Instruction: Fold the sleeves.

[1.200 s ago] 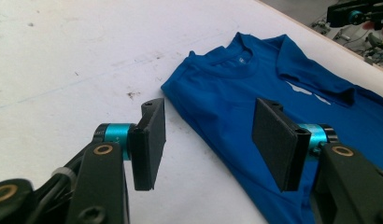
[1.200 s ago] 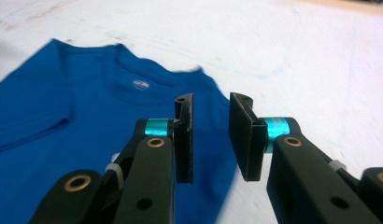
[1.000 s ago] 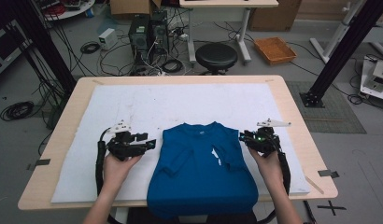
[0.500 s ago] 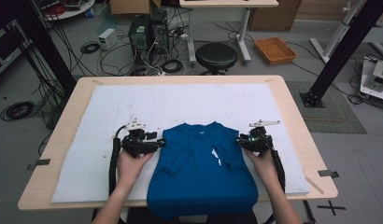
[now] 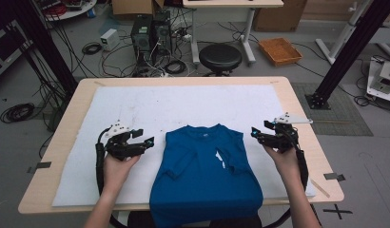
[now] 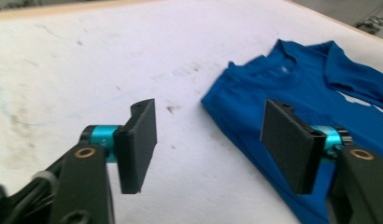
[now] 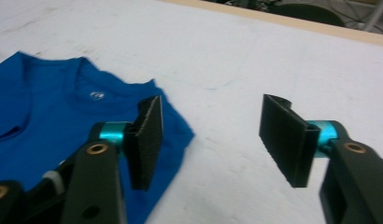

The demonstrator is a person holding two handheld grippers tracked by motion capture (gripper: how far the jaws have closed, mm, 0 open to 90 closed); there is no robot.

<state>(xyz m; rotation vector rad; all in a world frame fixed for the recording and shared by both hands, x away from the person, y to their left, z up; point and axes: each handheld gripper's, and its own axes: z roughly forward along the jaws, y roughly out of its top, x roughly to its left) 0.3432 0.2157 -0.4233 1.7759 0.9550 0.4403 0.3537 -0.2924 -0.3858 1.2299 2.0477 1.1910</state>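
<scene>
Both tongs drawn outward off folded blue shirt (image 5: 206, 175); left tongs (image 6: 208, 140), right tongs (image 7: 210, 135) released over white mat (image 5: 183, 107).

Overhead forward; tong-cams close (shared shirt (image 5: 206, 175)).

I see the shirt (image 5: 205, 175) lying on the mat (image 5: 136, 109) that covers most of the table (image 5: 297, 104), at the middle of the near side, its collar toward the far edge and its hem hanging over the near edge. My left gripper (image 5: 144, 142) sits just left of the shirt's shoulder, jaws apart, over bare mat. My right gripper (image 5: 256, 133) sits just right of the opposite shoulder, jaws likewise apart. Behind the table, on the floor, a stool (image 5: 220, 57) stands at centre, computer towers (image 5: 150, 33) to its left and a tray (image 5: 280, 50) to its right.
</scene>
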